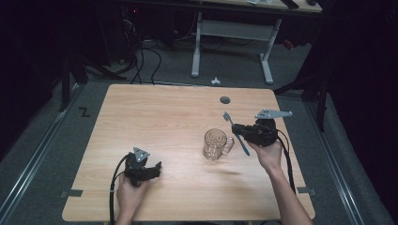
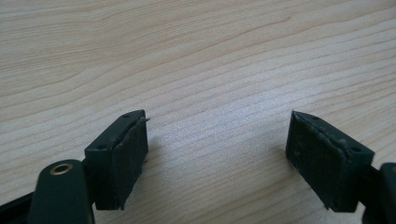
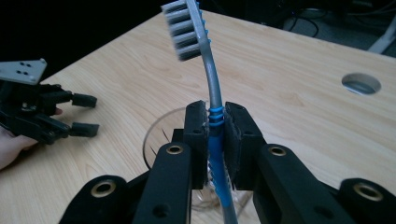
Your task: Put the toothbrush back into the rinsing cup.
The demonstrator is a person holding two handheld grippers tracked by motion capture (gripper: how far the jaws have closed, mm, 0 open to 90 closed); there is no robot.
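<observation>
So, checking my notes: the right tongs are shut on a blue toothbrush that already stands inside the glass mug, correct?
Not inside. The right tongs grip the toothbrush in the air beside the glass mug, as the high view shows.

In the right gripper view the fingers point(image 3: 238, 140) hide most of the glass mug point(image 3: 156, 130), and the toothbrush point(image 3: 212, 84) handle runs off the bottom edge.

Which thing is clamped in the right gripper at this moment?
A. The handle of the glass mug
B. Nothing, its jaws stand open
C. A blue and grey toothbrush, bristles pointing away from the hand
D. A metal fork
C. In the right gripper view the right gripper is shut on the toothbrush at its blue ribbed grip, with the bristle head beyond the jaws and the glass mug beneath it.
</observation>
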